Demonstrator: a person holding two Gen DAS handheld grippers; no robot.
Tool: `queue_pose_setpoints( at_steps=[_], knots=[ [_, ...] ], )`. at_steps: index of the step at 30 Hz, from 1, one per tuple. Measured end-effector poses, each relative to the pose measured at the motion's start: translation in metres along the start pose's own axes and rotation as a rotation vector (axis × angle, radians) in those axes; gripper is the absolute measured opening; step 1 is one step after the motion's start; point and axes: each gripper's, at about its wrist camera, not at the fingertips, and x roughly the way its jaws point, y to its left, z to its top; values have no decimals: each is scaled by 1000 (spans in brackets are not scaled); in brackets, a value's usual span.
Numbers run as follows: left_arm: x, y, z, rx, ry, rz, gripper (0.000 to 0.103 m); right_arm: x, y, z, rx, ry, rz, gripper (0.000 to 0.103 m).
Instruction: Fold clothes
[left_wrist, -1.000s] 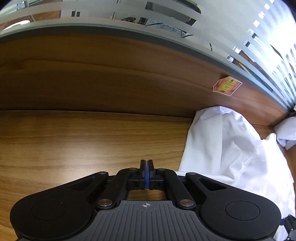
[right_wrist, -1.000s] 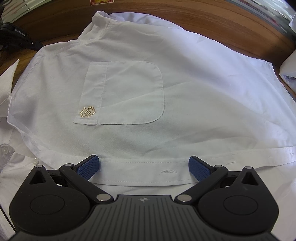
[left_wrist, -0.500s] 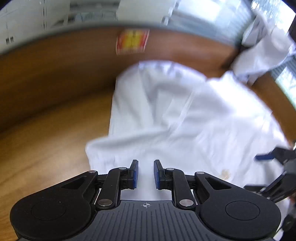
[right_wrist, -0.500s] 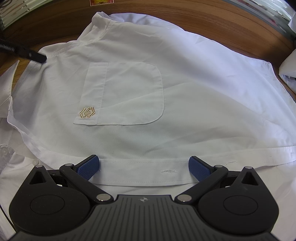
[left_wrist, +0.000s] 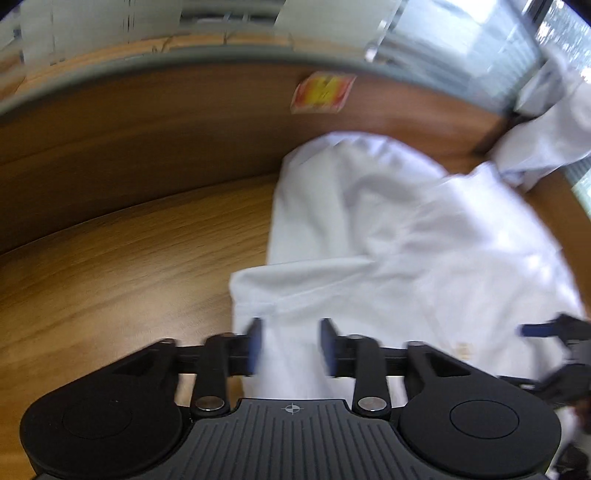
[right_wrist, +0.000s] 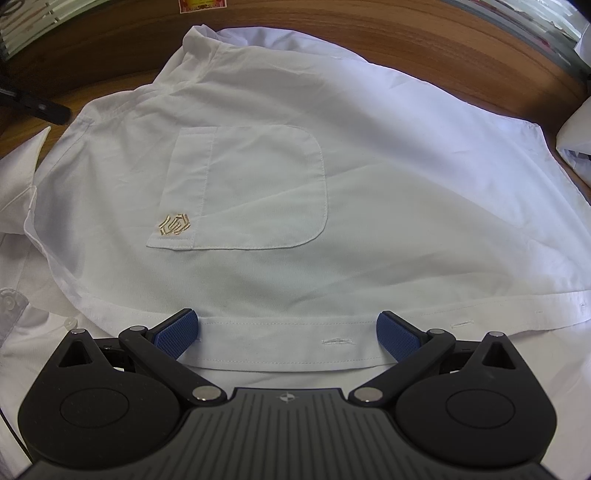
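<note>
A white shirt (right_wrist: 369, 166) lies spread on the wooden table, chest pocket (right_wrist: 251, 188) with a gold emblem facing up. My right gripper (right_wrist: 288, 332) stands wide open over the buttonhole placket (right_wrist: 332, 341) at the shirt's near edge, nothing between its fingers. In the blurred left wrist view the same shirt (left_wrist: 406, 240) lies to the right, and my left gripper (left_wrist: 290, 345) is open with a fold of the shirt's edge lying between its blue pads. The right gripper (left_wrist: 554, 332) shows at that view's right edge.
A wooden wall panel (left_wrist: 147, 129) with a red-and-yellow sticker (left_wrist: 321, 92) runs behind the table. More white cloth (left_wrist: 546, 140) is piled at the far right. Bare table top (left_wrist: 110, 277) lies left of the shirt. The left gripper's dark finger (right_wrist: 33, 105) shows at left.
My left gripper swung right from bare table onto the shirt's edge and opened from shut. The right gripper stayed still and open.
</note>
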Motion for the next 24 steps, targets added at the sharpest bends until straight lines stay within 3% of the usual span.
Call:
queue_pose_setpoints(
  at_steps=[2, 4, 7, 14, 19, 24],
  knots=[
    [-26, -5, -8, -26, -41, -24, 51, 0, 0, 0, 6, 3, -2, 103],
    [-52, -7, -22, -69, -78, -52, 67, -1, 1, 1, 13, 7, -3, 103],
    [-82, -18, -50, -81, -100, -86, 73, -5, 2, 0, 27, -4, -15, 103],
    [-116, -61, -123, -6, -101, -63, 73, -44, 15, -27, -4, -63, 35, 103],
    [-115, -91, -159, 22, -75, -124, 73, -51, 25, -62, -48, -19, 73, 103],
    [-100, -126, -184, 128, -28, -130, 72, -53, 26, -95, -75, 22, 67, 103]
  ],
)
